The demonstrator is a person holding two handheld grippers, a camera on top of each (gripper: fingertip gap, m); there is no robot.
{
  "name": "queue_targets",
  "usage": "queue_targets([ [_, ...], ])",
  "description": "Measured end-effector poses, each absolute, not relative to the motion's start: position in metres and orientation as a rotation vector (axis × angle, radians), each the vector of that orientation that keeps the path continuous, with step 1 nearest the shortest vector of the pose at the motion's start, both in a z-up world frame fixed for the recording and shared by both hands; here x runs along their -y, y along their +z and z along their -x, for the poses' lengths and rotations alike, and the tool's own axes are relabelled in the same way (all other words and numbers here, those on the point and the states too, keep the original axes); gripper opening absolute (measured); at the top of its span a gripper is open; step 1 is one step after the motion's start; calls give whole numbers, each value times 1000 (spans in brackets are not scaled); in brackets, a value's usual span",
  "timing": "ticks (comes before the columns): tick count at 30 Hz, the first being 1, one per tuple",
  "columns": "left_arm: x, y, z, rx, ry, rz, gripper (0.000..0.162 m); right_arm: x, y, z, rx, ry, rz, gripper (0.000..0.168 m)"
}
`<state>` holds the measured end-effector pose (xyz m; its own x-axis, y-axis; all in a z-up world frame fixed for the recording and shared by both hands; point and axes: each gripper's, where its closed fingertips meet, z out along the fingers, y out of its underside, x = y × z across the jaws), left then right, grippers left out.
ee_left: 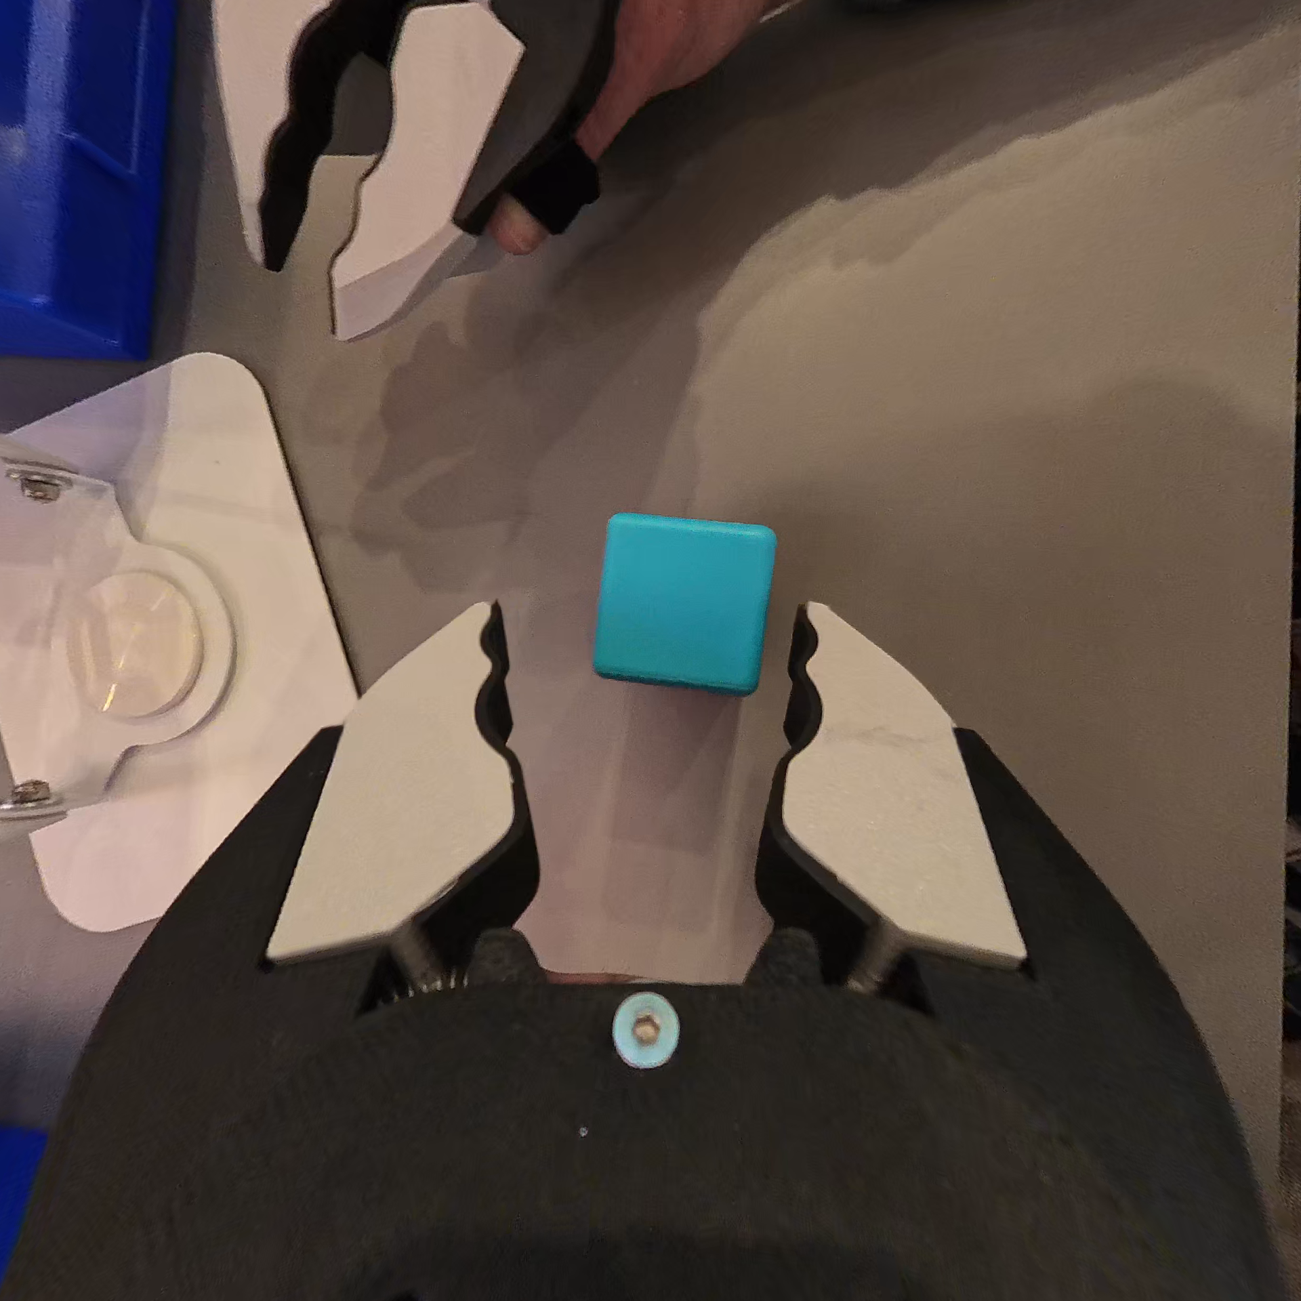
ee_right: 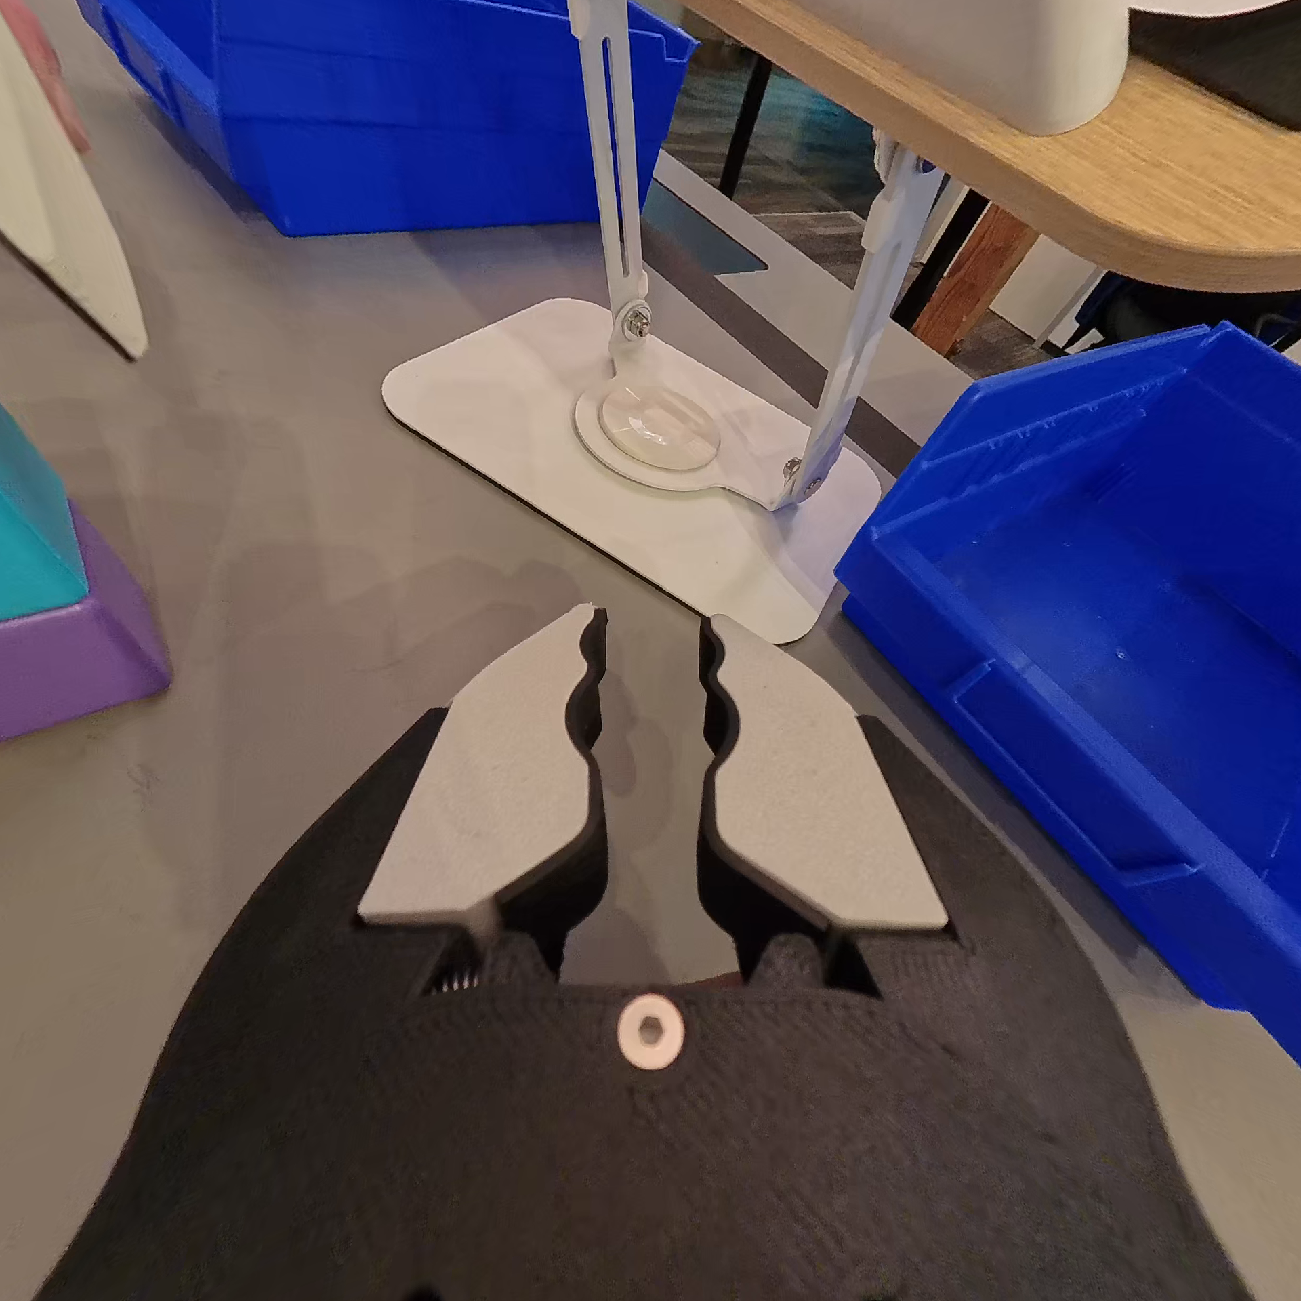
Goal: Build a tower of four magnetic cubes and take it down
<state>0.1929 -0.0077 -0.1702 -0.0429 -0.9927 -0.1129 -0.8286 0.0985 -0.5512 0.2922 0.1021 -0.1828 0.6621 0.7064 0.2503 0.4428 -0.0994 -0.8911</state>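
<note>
In the left wrist view I look straight down on a teal cube (ee_left: 683, 605) standing on the grey table (ee_left: 985, 493); whatever is under it is hidden. My left gripper (ee_left: 648, 612) is open, one fingertip on each side of the cube, not touching it. In the right wrist view, at the left edge, the teal cube (ee_right: 35, 542) sits on a purple cube (ee_right: 77, 655). My right gripper (ee_right: 653, 619) is a little open and empty, low over the table to the right of the stack. It also shows in the left wrist view (ee_left: 310, 296), held by a gloved hand (ee_left: 563, 176).
A white stand base (ee_right: 535, 450) with a clear disc and two slotted arms lies ahead of the right gripper; it also shows in the left wrist view (ee_left: 197, 493). Blue bins stand at the back (ee_right: 422, 120) and right (ee_right: 1091, 633). A wooden table (ee_right: 1126, 176) is behind.
</note>
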Motion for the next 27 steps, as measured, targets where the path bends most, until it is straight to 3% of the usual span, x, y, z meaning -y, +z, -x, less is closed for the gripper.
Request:
queue_targets([
  [1, 7, -167, -193, -1913, -483, 1771, 76, -102, -183, -292, 931, 288, 1736, 25],
  [6, 4, -150, -187, -1881, -489, 1744, 78, -102, -183, -292, 932, 288, 1736, 25],
  [11, -1, -128, -174, -1842, -461, 1692, 70, -102, -183, -292, 933, 288, 1737, 25],
  [20, -25, -93, -121, -1815, -466, 1625, 34, -102, -183, -292, 931, 291, 1738, 25],
  [27, -107, -46, -37, -1435, -239, 1689, 7, -102, -183, -293, 929, 294, 1741, 25],
])
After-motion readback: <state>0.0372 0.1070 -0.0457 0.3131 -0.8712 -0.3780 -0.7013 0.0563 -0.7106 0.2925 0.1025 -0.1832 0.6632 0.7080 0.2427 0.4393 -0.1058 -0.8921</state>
